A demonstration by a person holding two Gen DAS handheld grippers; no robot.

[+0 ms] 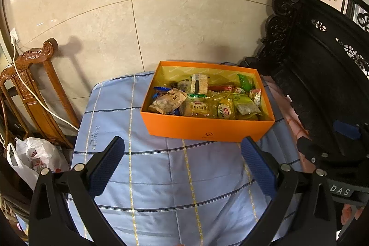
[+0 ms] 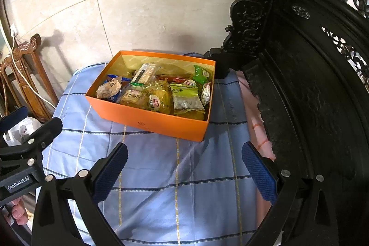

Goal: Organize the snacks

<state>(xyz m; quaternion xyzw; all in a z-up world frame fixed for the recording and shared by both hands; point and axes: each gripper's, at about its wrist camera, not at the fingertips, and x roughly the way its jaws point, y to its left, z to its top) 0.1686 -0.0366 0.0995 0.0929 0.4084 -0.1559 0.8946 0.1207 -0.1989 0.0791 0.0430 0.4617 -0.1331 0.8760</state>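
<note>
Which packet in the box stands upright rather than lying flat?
The pale cracker packet with a dark stripe, at the back of the orange box. It props up above the others, which lie flat.

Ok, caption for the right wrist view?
Right gripper open over blue checked cloth, facing an orange box full of snack packets.

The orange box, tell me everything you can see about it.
The orange box is a rectangular, lidless carton, apparently cardboard, with a small logo on its front wall and a yellowish printed lining. It sits flat on the blue striped cloth, close to the dark carved furniture. Wrapped snack packets fill it loosely. Neither hand-held gripper touches it.
</note>
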